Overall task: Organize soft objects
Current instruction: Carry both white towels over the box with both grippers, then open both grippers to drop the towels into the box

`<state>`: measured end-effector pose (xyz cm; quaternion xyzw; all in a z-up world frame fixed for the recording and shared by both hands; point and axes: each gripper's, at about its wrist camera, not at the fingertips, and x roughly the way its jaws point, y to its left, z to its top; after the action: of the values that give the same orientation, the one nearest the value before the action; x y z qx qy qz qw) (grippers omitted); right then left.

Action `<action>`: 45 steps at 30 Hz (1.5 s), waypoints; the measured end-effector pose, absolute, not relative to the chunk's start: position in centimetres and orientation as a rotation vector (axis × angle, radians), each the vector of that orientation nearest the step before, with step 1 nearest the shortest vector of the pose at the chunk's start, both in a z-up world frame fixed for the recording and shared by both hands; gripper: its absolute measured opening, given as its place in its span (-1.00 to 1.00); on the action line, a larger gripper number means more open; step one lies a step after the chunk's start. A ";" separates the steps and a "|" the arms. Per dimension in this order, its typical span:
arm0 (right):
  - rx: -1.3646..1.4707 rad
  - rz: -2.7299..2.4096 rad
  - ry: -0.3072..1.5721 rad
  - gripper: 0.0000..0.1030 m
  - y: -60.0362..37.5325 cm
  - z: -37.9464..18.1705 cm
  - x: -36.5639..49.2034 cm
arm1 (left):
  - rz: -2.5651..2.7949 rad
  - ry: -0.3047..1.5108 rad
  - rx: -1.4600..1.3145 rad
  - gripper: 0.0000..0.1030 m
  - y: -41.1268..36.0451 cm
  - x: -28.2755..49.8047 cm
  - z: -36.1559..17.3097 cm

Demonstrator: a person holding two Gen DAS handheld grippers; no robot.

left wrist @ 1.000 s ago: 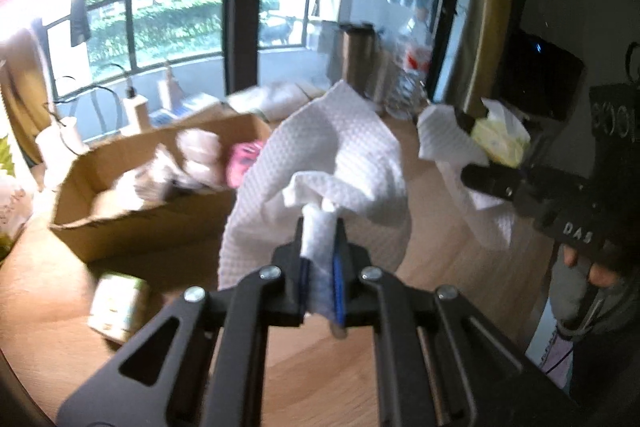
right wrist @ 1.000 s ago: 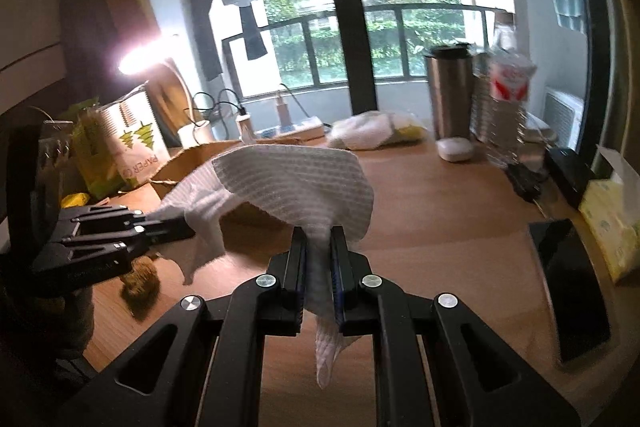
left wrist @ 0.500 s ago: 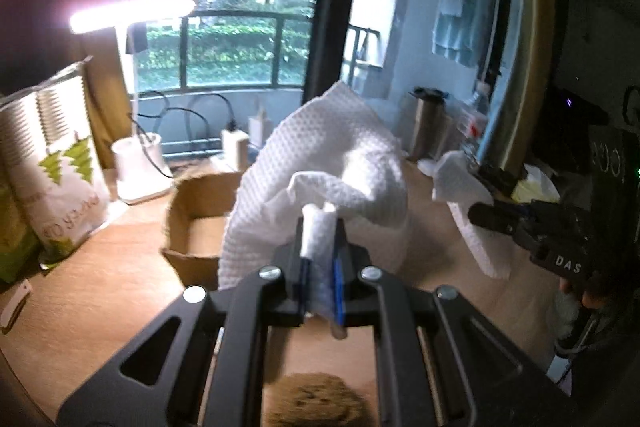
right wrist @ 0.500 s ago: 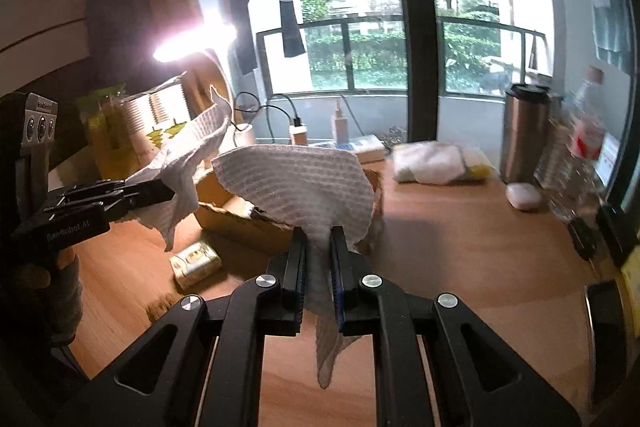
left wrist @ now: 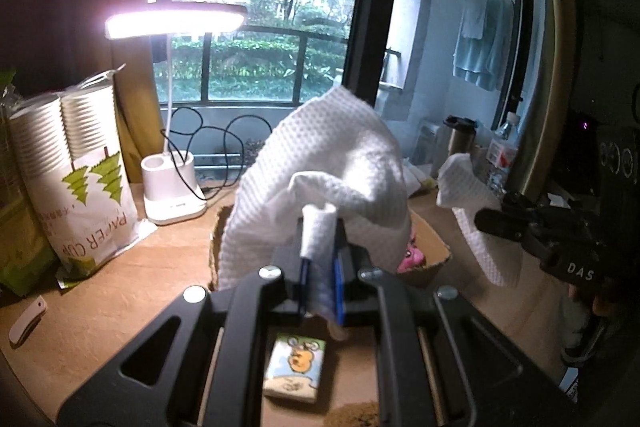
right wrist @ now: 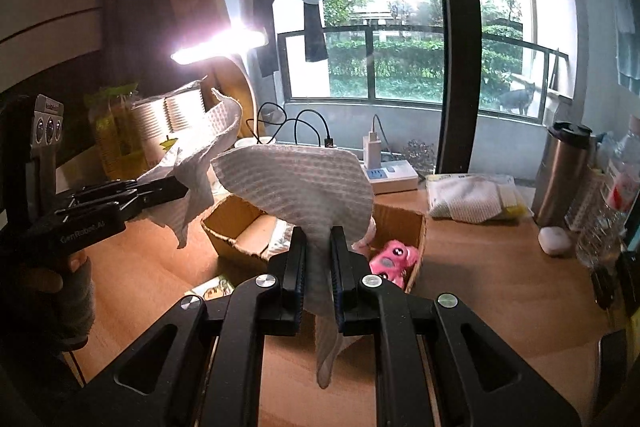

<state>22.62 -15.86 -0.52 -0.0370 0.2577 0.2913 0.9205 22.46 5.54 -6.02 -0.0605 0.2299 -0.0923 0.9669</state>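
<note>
- The wooden desk (right wrist: 500,267) sat before a balcony window.
- Left tool (left wrist: 320,277) was clamped on one white cloth (left wrist: 320,155); right tool (right wrist: 318,267) pinched another cloth (right wrist: 304,187), both aloft.
- Beyond, the cardboard box (right wrist: 416,227) held a pink toy (right wrist: 394,257): carrying stage, likely lowering and releasing next.

Desk lamp (left wrist: 174,22) flares white; window (right wrist: 404,27) daylight overexposed; room corners dark; fisheye bends edges.
</note>
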 end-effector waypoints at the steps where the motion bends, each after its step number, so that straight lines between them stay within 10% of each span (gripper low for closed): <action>1: -0.076 0.600 0.528 -0.75 -15.7 -0.5 22.9 | -0.184 0.464 -0.118 -0.82 5.6 22.8 -6.1; 35: -0.083 0.637 0.717 -0.75 -11.2 -7.9 31.3 | -0.121 0.714 -0.129 -0.55 5.3 31.0 -14.4; 38: -0.092 0.624 0.722 -0.66 -11.1 -7.9 31.3 | -0.113 0.716 -0.125 -0.44 5.4 30.8 -14.2; 42: -0.090 0.599 0.707 -0.23 -11.2 -7.2 30.9 | -0.120 0.696 -0.136 0.27 5.6 30.2 -13.6; 45: -0.087 0.588 0.691 -0.13 -11.4 -6.6 30.4 | -0.115 0.673 -0.133 0.29 5.7 29.4 -12.8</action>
<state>30.41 -11.43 -6.59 -0.0421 0.3339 0.2837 0.8979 29.43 5.69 -12.76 -0.0649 0.3298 -0.0564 0.9401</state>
